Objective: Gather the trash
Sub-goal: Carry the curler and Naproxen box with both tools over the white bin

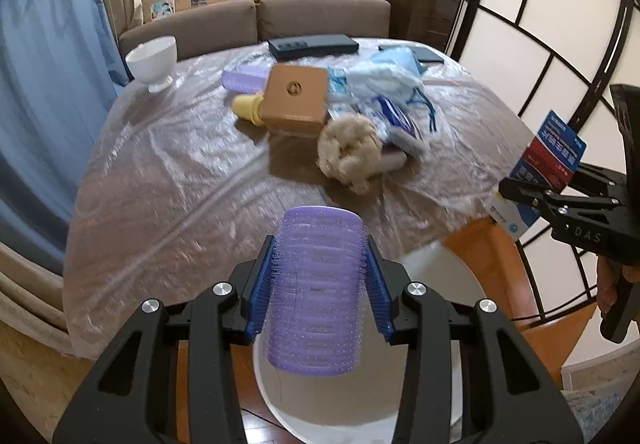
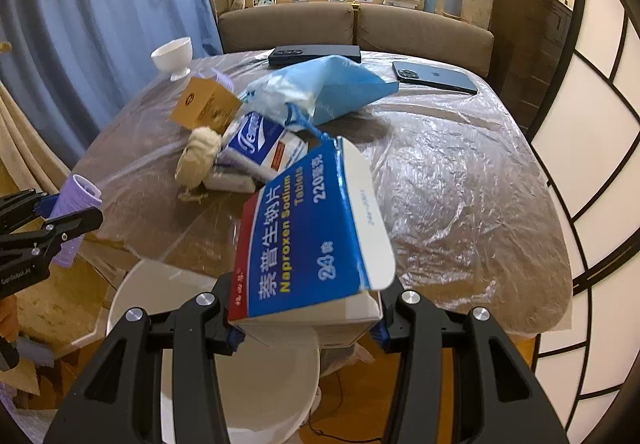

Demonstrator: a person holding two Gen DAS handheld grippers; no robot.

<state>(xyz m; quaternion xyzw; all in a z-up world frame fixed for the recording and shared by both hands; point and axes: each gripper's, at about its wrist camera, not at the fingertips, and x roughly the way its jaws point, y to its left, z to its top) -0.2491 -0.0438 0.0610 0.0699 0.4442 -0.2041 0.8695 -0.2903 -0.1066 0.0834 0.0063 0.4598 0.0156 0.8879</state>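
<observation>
Trash in hand consists of two items, both held above the white bin [image 2: 256, 372] that stands on the floor against the near edge of the worktop [image 1: 168, 180]. The left gripper [image 1: 318, 280] has its fingers [image 1: 262, 284] clenched on a purple hair roller [image 1: 316, 292]; the right gripper [image 2: 306, 332] has its fingers grasping a blue medicine box [image 2: 308, 240], end flap open. Neither item has been released, so the deposit step appears pending.

Remaining on the film-covered worktop, at mid-distance: a beige fluffy ball [image 1: 352, 152], a tissue pack [image 2: 260, 144], a brown carton [image 1: 296, 100], a yellow item [image 1: 248, 108], a second purple roller [image 1: 244, 78] and a blue bag [image 2: 320, 88]. Judged progress: early.

Farther back lie two phones [image 2: 436, 78] and a white bowl [image 1: 154, 60], probably not trash.

Clearance: the near worktop edge lies just beside the bin rim; the right half of the worktop is open.
</observation>
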